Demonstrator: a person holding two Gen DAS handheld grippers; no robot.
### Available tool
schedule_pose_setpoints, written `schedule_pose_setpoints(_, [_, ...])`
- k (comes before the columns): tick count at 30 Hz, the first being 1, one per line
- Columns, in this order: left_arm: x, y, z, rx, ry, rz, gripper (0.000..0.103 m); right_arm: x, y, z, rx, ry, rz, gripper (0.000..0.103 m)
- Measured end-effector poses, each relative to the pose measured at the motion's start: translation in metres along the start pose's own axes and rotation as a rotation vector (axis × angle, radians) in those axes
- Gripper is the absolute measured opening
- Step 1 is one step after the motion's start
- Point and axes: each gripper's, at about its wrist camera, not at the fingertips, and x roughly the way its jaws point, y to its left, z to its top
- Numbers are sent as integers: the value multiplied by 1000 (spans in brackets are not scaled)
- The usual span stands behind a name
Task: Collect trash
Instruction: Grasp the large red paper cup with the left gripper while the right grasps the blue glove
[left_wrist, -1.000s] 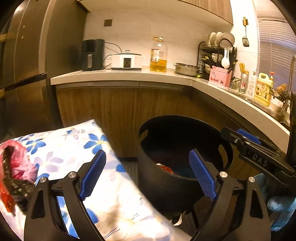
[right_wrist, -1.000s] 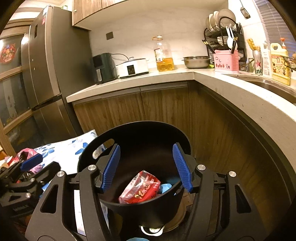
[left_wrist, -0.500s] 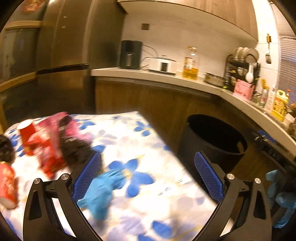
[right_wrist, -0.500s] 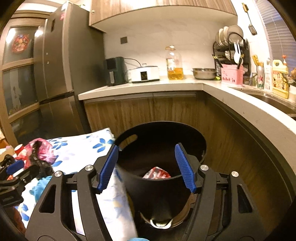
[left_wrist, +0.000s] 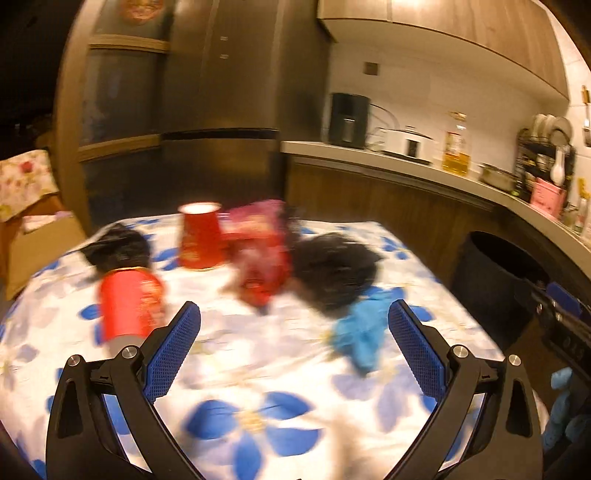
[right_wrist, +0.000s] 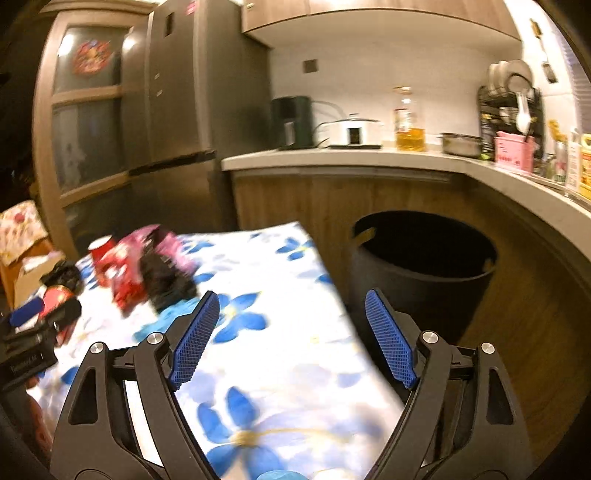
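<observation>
Trash lies on the blue-flowered tablecloth (left_wrist: 255, 417): an upright red paper cup (left_wrist: 199, 236), a red can on its side (left_wrist: 129, 306), red and pink snack wrappers (left_wrist: 258, 254), two crumpled black bags (left_wrist: 332, 273) (left_wrist: 118, 247) and a blue glove (left_wrist: 360, 330). My left gripper (left_wrist: 293, 336) hangs wide open above the cloth, just short of the pile, with nothing between its pads. My right gripper (right_wrist: 291, 328) is over the table's right edge, its jaws opening and empty. The black bin (right_wrist: 421, 266) stands on the floor right of the table.
A fridge (right_wrist: 177, 122) stands behind the table. The curved countertop (right_wrist: 369, 158) carries appliances, an oil bottle, a steel bowl and a dish rack. Wooden cabinets (right_wrist: 314, 203) run below it. A cardboard box (left_wrist: 40, 240) sits left of the table.
Both grippers swung left, away from the bin and over the table. The trash pile came into the left wrist view. The right jaws spread wider; the wrapper inside the bin is no longer seen.
</observation>
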Motion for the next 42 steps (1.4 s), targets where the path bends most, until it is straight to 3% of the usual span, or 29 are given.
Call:
schedule_pose_setpoints(10, [4,78,-6,-96,4,181,97,21,59,-21,-54,52,64,80])
schedule_pose_setpoints(17, [32,100,-2,-116,41,222,97,28,76,-22,-60,61,78,80])
schedule_pose_setpoints(23, [53,110,-3,-162,117,193,97,39,83,-22,-55,72,74,80])
schedule_pose_setpoints(28, [60,111,-7,-164,146,187,90,49,90,-26,-52,95,80,80])
schedule_pose_setpoints(30, [62,113,-8,-174,160,188,76,51,93,-27,-57,96,83,80])
schedule_pose_setpoints(32, [68,117,-10,-186,186,187,69,53,96,-27,-66,99,85,80])
schedule_pose_setpoints(42, [67,123,-14,-214,178,160,60,68,107,-29,-77,126,88,80])
